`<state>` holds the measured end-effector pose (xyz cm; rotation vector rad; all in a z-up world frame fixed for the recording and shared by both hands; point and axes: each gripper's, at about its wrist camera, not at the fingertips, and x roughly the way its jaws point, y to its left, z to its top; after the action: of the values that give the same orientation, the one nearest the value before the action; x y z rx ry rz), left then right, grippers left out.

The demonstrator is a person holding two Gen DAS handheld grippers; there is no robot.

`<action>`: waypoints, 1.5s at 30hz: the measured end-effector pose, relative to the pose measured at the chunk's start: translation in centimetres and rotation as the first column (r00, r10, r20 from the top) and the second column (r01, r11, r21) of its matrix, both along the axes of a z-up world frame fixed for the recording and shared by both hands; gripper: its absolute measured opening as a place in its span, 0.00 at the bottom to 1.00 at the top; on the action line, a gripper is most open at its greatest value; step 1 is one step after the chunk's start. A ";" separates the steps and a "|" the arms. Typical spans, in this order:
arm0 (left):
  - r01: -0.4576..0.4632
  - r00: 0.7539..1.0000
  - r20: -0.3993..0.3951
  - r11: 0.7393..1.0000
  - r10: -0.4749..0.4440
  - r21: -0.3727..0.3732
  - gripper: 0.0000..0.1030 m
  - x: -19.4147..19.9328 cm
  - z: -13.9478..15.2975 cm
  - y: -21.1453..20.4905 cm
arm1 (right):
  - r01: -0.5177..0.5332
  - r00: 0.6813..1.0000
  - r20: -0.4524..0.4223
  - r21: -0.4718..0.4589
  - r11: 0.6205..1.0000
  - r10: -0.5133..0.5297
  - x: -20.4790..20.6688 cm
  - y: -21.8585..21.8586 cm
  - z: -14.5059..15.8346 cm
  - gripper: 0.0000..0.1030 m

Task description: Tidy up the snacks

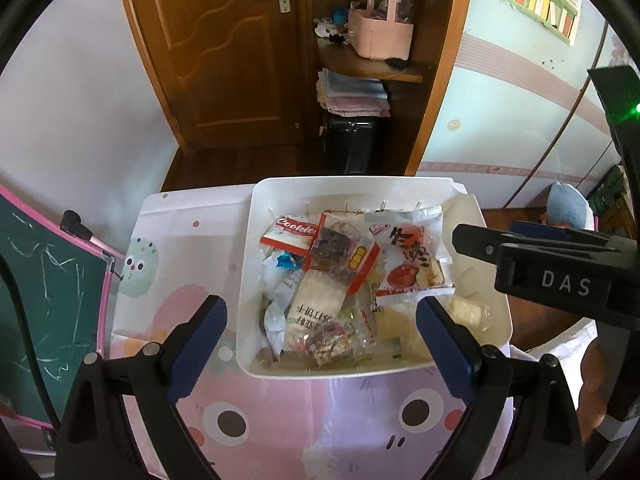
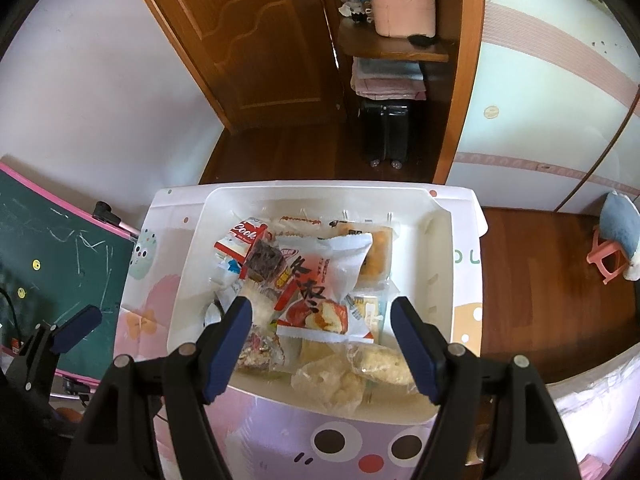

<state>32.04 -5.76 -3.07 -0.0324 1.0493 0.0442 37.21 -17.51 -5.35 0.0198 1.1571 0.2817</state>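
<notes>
Now, left tongs (image 1: 320, 332): spread wide, empty, lower centre.
Right tongs (image 2: 322, 330): spread wide, empty, over bin (image 2: 444, 280).
Snacks (image 2: 320, 280): heaped in bin.
Desk (image 1: 280, 412): under bin.

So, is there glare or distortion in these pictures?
Left wrist view: fisheye bends the door frame; the white bin wall looks washed out. Right wrist view: same curving, dark corners, glare on the clear wrappers.
</notes>
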 end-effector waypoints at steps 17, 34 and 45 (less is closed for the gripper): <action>0.018 0.999 0.042 1.000 -0.018 -0.001 0.92 -12.1 2.5 3.7 | 0.070 0.996 0.044 0.027 0.997 -0.072 -13.3 1.7 0.8 0.70; 0.001 0.997 0.082 1.000 -0.001 0.003 0.93 -25.9 7.6 5.9 | 0.102 0.989 0.104 0.013 0.995 -0.103 -28.9 3.5 5.6 0.70; -0.025 0.994 0.110 1.000 0.026 -0.011 0.93 -28.2 8.6 5.7 | 0.096 0.973 0.215 -0.044 0.994 -0.085 -32.3 4.8 8.2 0.70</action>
<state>3.79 -0.04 5.57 -0.0564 0.9391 0.0602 4.89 -12.76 2.84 -0.0052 0.9476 0.1668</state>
